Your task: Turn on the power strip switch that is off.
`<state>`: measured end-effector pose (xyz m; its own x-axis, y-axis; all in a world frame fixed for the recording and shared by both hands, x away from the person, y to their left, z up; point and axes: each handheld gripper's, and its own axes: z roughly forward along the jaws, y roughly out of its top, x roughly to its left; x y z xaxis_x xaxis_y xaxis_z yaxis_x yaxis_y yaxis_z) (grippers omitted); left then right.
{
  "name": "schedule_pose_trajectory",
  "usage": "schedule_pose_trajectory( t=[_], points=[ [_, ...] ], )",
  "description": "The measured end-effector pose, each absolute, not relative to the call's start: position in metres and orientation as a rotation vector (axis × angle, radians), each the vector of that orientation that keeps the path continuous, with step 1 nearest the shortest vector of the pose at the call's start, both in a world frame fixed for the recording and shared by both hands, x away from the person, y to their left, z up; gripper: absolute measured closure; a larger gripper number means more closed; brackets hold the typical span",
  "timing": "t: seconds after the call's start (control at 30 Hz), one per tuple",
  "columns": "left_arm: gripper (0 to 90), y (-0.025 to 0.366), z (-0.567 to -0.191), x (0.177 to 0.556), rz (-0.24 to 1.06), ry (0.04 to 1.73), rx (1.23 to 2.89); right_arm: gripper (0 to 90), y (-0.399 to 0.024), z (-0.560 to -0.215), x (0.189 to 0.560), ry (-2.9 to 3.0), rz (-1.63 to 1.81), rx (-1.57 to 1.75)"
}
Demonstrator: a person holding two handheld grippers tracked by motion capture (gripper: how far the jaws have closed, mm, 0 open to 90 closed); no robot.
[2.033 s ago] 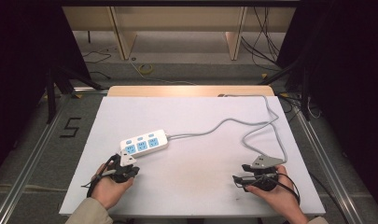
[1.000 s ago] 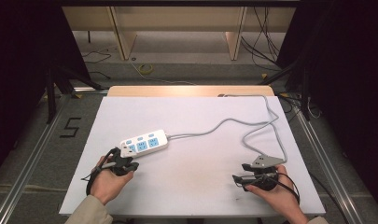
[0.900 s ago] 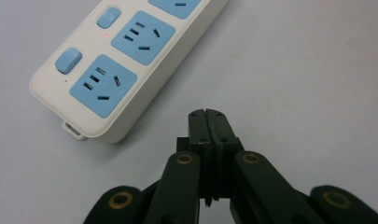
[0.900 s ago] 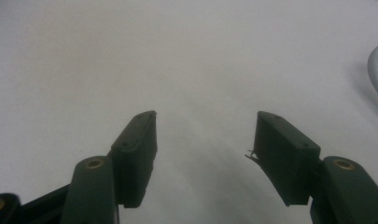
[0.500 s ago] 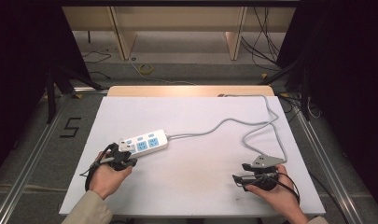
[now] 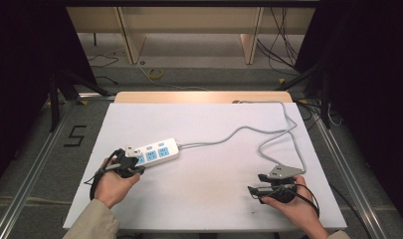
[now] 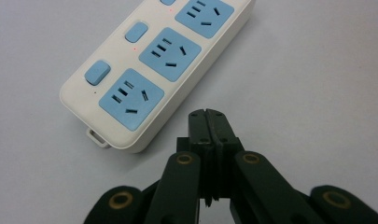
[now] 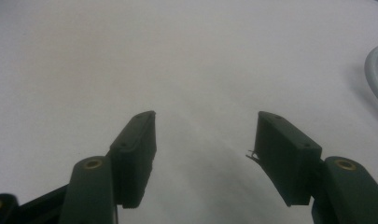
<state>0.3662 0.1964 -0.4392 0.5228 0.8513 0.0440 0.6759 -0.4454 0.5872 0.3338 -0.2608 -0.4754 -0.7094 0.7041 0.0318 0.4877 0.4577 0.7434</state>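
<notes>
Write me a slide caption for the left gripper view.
Left gripper, jaws shut on nothing, poised beside the near end of a white power strip with blue sockets.

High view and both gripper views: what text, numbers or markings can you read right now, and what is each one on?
"5": black numeral on the grey floor, left of the table, in the high view.
Power strip: no readable words or brand in the left gripper view; its blue sockets and blue switches carry no print.
Left tool and right tool: no lettering on either.
</notes>
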Motion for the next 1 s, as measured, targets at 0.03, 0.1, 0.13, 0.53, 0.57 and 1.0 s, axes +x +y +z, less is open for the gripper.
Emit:
schedule_pose_trajectory(
  t=[0.03, 0.1, 0.13, 0.53, 0.57, 1.0],
  points=[
    [89.8, 0.197, -0.439, 0.366, 0.458, 1.244, 2.257, 39.4, -0.261, -0.475, 0.334, 2.430, 1.102, 1.022],
    [89.8, 0.197, -0.439, 0.367, 0.455, 1.246, 2.258, 39.3, -0.261, -0.475, 0.334, 2.431, 1.101, 1.022],
    [89.8, 0.197, -0.439, 0.368, 0.455, 1.248, 2.257, 39.3, -0.261, -0.475, 0.334, 2.431, 1.101, 1.022],
    [89.8, 0.200, -0.434, 0.375, 0.454, 1.270, 2.259, 39.1, -0.261, -0.475, 0.334, 2.429, 1.104, 1.028],
    [89.8, 0.200, -0.434, 0.375, 0.456, 1.268, 2.262, 39.1, -0.261, -0.475, 0.334, 2.429, 1.104, 1.028],
    [89.8, 0.201, -0.433, 0.382, 0.460, 1.289, 2.265, 38.9, -0.261, -0.475, 0.334, 2.432, 1.106, 1.030]
  ],
)
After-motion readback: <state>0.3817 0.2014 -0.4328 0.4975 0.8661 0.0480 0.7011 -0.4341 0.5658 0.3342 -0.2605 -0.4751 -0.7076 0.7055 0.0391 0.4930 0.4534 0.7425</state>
